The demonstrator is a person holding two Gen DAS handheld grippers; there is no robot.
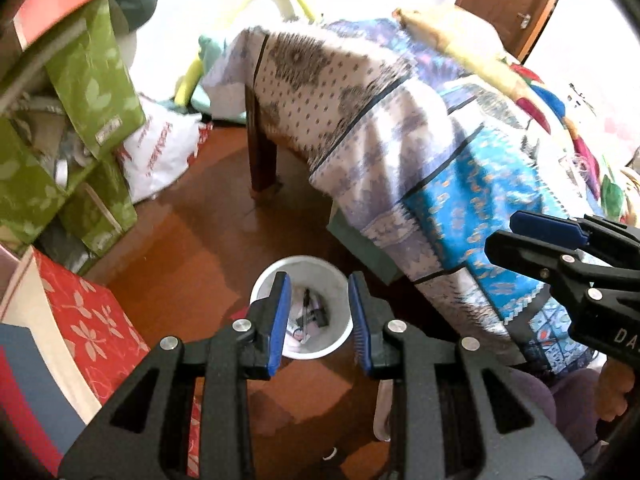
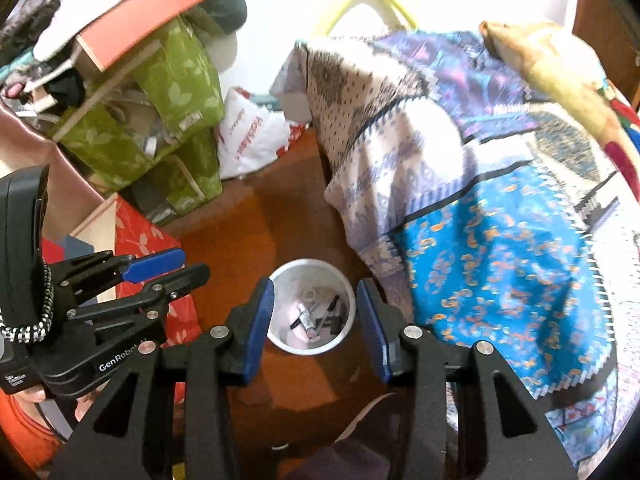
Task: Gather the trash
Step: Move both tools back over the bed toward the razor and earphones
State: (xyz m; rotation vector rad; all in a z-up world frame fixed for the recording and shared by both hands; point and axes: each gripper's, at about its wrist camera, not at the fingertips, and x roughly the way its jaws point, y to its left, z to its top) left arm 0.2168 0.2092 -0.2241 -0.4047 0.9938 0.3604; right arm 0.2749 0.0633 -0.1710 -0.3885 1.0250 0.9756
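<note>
A white round bin (image 1: 335, 345) stands on the brown wooden floor beside the bed, with pens and scraps of paper (image 1: 308, 316) in it. My left gripper (image 1: 319, 276) hangs above the bin, blue pads apart, nothing between them. In the right wrist view the same bin (image 2: 308, 263) shows its trash (image 2: 314, 318) straight below my right gripper (image 2: 316, 281), which is also open and holds nothing. Each gripper shows in the other's view: the right one (image 1: 502, 234) at the right edge, the left one (image 2: 194, 263) at the left.
A bed under a patterned blue and white blanket (image 1: 420, 152) fills the right side, its dark leg (image 1: 262, 160) on the floor. Green fabric boxes (image 1: 92, 80), a red floral box (image 1: 92, 320) and a white plastic bag (image 1: 160, 152) crowd the left.
</note>
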